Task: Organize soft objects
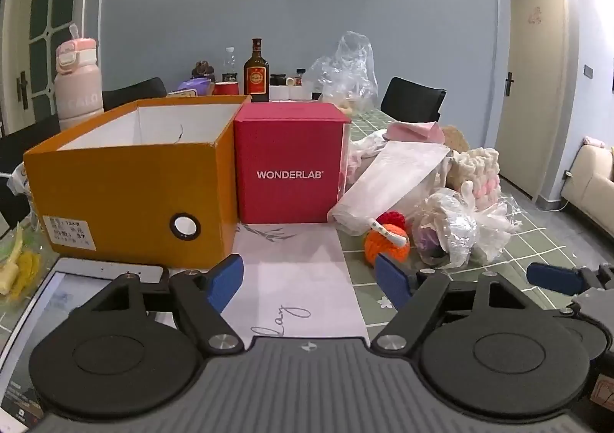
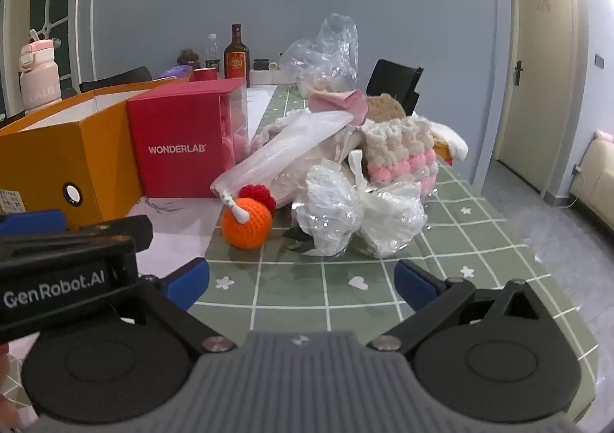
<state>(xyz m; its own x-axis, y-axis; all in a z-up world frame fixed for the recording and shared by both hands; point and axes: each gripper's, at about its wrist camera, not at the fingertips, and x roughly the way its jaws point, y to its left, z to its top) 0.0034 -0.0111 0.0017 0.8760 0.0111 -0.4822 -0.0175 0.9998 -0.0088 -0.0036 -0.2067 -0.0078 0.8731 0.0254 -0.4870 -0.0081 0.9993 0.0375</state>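
Soft objects pile — two boxes on worktop
One orange crochet ball, one orange box, one red box — left gripper, right gripper jaws both spread, empty.

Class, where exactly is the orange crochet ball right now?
In both wrist views, the orange crochet ball sits on the green tablecloth, right of the red box.
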